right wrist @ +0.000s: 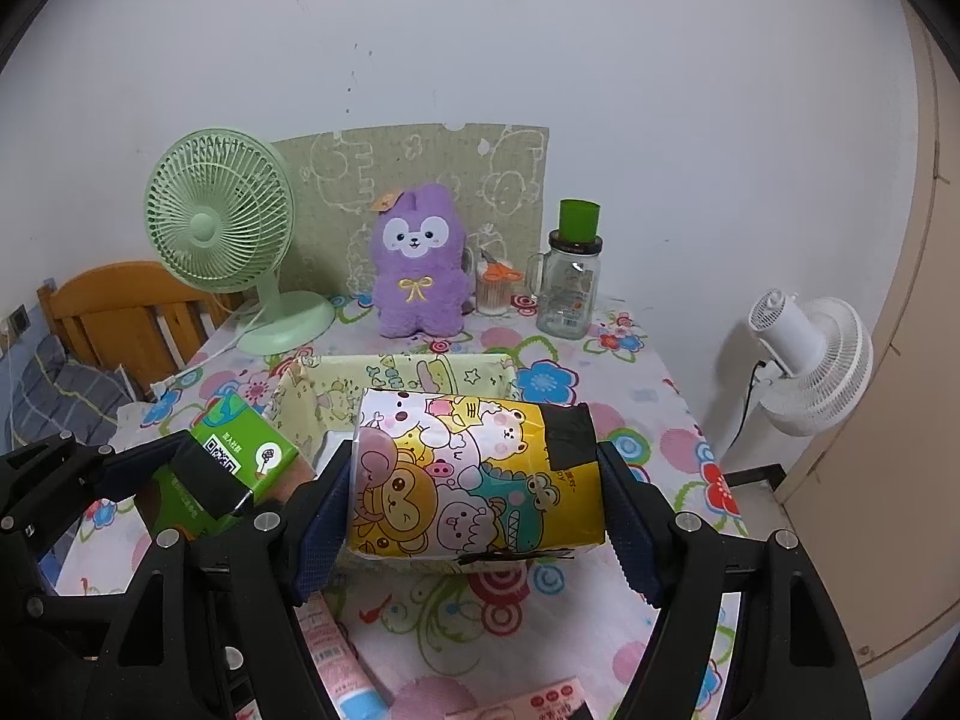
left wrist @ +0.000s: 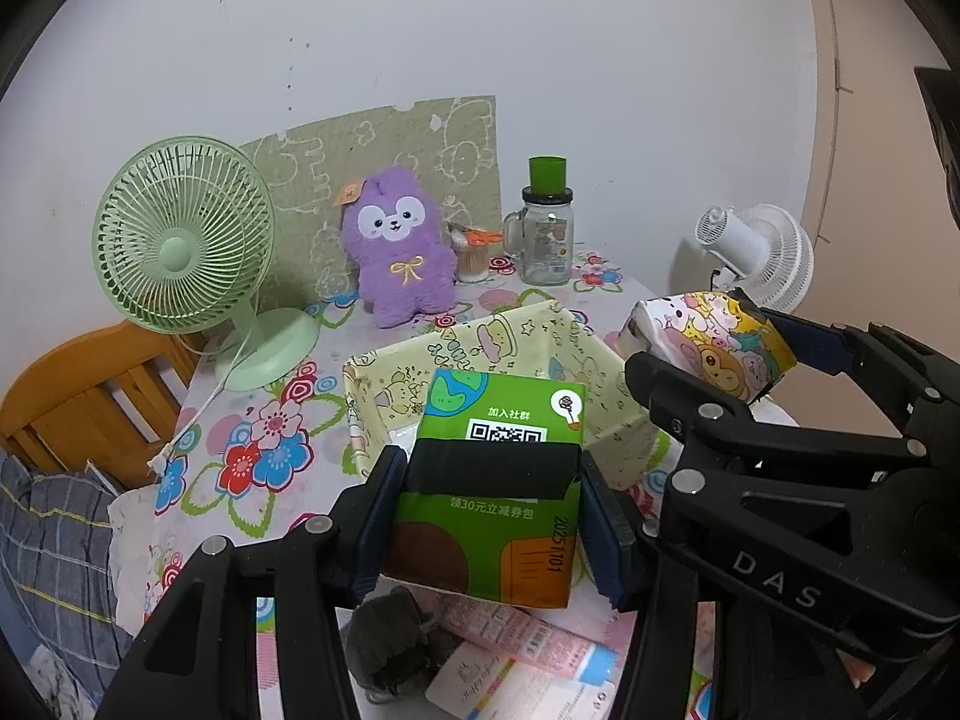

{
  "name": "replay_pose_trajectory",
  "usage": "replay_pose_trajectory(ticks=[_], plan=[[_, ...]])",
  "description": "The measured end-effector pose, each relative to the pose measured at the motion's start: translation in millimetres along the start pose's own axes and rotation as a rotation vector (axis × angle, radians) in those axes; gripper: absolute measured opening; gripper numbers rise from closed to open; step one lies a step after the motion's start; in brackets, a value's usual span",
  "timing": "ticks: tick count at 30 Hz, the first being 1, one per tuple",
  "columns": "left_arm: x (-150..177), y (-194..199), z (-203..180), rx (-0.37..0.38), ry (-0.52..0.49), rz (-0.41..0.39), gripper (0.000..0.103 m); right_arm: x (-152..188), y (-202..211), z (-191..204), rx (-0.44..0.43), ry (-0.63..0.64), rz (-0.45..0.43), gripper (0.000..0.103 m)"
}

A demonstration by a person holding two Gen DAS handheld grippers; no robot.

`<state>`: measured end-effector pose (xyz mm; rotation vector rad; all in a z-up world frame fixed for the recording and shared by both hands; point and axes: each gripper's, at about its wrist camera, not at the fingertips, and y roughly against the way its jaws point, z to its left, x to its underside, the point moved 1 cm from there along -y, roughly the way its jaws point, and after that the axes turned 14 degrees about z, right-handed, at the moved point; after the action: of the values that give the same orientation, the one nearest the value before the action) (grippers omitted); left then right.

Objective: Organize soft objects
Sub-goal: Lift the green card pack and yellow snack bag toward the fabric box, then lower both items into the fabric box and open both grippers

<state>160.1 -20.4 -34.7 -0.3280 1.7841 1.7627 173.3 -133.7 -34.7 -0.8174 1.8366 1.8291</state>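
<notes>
While I hold both packs above the table [right wrist: 654, 396], its flowered cloth spreads below me, pushed against a plain white wall [right wrist: 540, 30]. From the storage box [left wrist: 600, 360] at the table's middle, a green desk fan [left wrist: 183, 240] stands at ten o'clock, a purple plush toy [left wrist: 399, 246] at twelve o'clock leaning on a pale green printed sheet [left wrist: 384, 144], and a glass jar [left wrist: 545, 240] with a green cap at one o'clock. A white fan [right wrist: 810, 354] stands off the table at three o'clock; a wooden chair back [left wrist: 90, 396] shows at nine o'clock.

My left gripper [left wrist: 489, 510] is clamped on the green tissue pack [left wrist: 498, 480], fingers pressing its two sides, at the box's near edge. My right gripper [right wrist: 474, 492] is clamped on the cartoon tissue pack [right wrist: 474, 474], also at the near edge, with the green pack at its nine o'clock.

The green pack carries a QR code, "加入社群", "领30元立减券包" and "20251101", with black tape across it. The other gripper's arm reads "DAS". A dark sock [left wrist: 390, 642] and pink packets [left wrist: 528, 639] lie at six o'clock; their print is too small to read.
</notes>
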Motion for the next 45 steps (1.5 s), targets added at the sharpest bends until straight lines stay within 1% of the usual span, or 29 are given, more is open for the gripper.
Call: replay_pose_trajectory(ticks=[14,18,19,24,29,32,35,37,38,39,40,41,42,43,45], plan=[[-25.8,-35.1,18.9,-0.003,0.027,0.021,0.057,-27.7,-40.4,6.7,-0.026,0.017,0.026,0.077],[-33.0,-51.6,24.4,0.021,0.040,0.042,0.057,-34.2,-56.2,6.5,-0.052,0.018,0.045,0.077],[-35.3,-56.8,26.1,0.033,0.044,0.055,0.057,-35.8,-59.8,6.1,-0.052,0.015,0.050,0.077],[-45.3,-78.5,32.6,0.039,0.061,0.076,0.055,-44.2,-80.3,3.6,-0.043,-0.001,0.054,0.077],[-54.9,-98.0,35.2,-0.009,0.067,0.089,0.055,-50.2,-96.9,2.4,-0.022,-0.002,0.050,0.077],[-58.2,-106.4,40.2,0.006,0.087,0.098,0.055,-53.4,-104.9,0.8,-0.048,-0.017,0.058,0.077],[-59.7,-112.7,43.0,0.012,0.098,0.106,0.056,-54.2,-108.6,4.1,-0.057,-0.008,0.054,0.079],[-59.3,-116.7,44.5,0.005,0.098,0.117,0.059,-53.9,-110.7,7.8,-0.061,0.006,0.057,0.080],[-58.9,-117.4,44.6,-0.004,0.098,0.115,0.067,-54.0,-111.9,9.8,-0.070,0.018,0.060,0.081],[-58.4,-118.1,44.8,-0.015,0.099,0.115,0.078,-53.6,-112.0,11.0,-0.076,0.023,0.061,0.083],[-57.9,-118.1,45.1,-0.021,0.102,0.116,0.081,-53.8,-112.0,11.5,-0.088,0.027,0.059,0.085],[-57.2,-117.8,45.9,-0.026,0.112,0.116,0.086,-53.9,-111.6,11.2,-0.095,0.023,0.058,0.095],[-56.7,-116.4,45.9,-0.020,0.117,0.109,0.091,-54.2,-110.8,11.2,-0.097,0.018,0.055,0.100],[-56.4,-114.7,45.3,-0.020,0.117,0.104,0.094,-53.7,-108.6,11.3,-0.095,0.015,0.041,0.103],[-56.1,-111.0,43.8,-0.041,0.115,0.089,0.102,-52.7,-102.8,11.8,-0.079,0.020,0.010,0.103]])
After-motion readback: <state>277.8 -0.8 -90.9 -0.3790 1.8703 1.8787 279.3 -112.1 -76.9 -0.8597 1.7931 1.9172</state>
